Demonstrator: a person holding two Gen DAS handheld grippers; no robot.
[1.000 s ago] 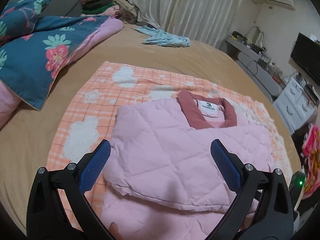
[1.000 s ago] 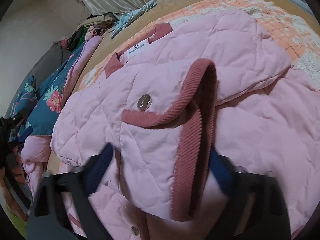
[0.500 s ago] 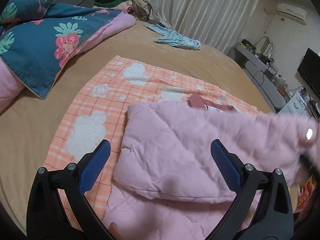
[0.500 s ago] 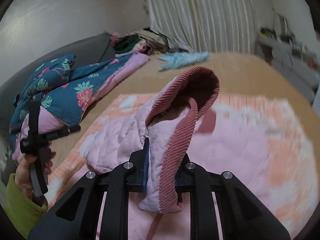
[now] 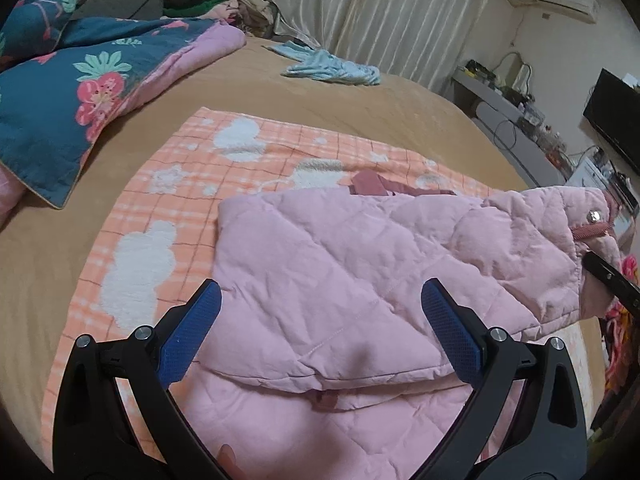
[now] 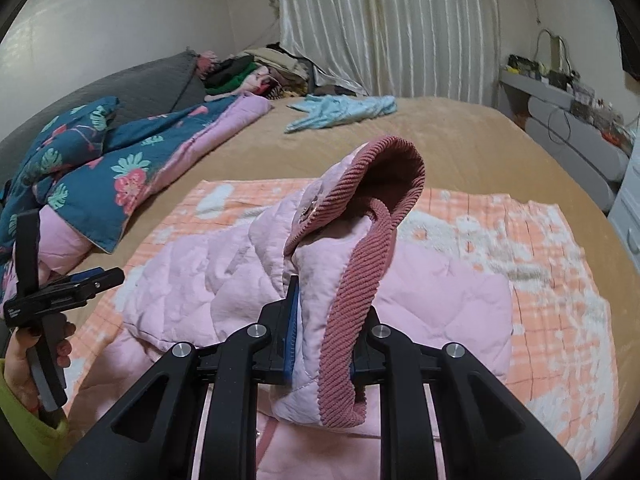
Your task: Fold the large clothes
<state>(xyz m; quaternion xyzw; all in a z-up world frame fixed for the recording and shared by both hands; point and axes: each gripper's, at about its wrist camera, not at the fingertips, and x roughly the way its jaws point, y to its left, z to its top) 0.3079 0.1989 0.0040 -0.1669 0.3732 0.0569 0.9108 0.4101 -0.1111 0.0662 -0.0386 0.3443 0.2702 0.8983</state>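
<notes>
One pink quilted jacket (image 5: 320,280), one orange checked blanket (image 5: 168,208), one floral quilt (image 5: 60,100), one light-blue garment (image 5: 332,68), two grippers.

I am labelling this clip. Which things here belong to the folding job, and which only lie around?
For the job:
pink jacket
its sleeve cuff
right gripper, shut on the cuff
left gripper, open
orange blanket underneath

Lying about:
floral quilt
blue garment
clothes pile
</notes>
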